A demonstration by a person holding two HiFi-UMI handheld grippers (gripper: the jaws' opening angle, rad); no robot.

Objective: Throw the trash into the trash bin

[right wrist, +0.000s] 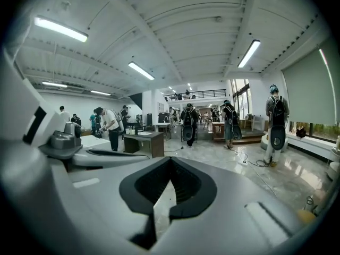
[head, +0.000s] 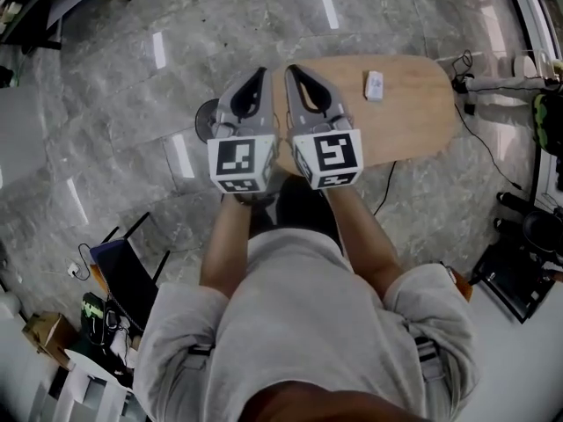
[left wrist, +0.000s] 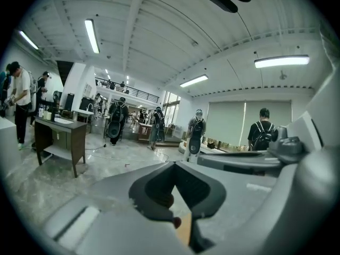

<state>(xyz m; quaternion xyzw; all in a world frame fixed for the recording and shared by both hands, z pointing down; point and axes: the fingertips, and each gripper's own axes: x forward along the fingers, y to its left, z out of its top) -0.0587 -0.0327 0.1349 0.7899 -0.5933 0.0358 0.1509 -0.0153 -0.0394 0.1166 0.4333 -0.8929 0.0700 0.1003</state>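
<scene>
Wooden bench [head: 422,121] has the white trash [head: 374,85] sitting near its middle, and I'm holding left tongs [head: 260,72] and right tongs [head: 291,69] side by side over its left end, both pinched shut and empty, guessing I'm just lining up.

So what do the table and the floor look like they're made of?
The table looks like wood or wood veneer: light brown with faint grain and a fairly matte surface. The floor looks like polished stone or stone-look tile: grey with pale veins, seams between slabs, and bright reflections of the ceiling lights.
</scene>
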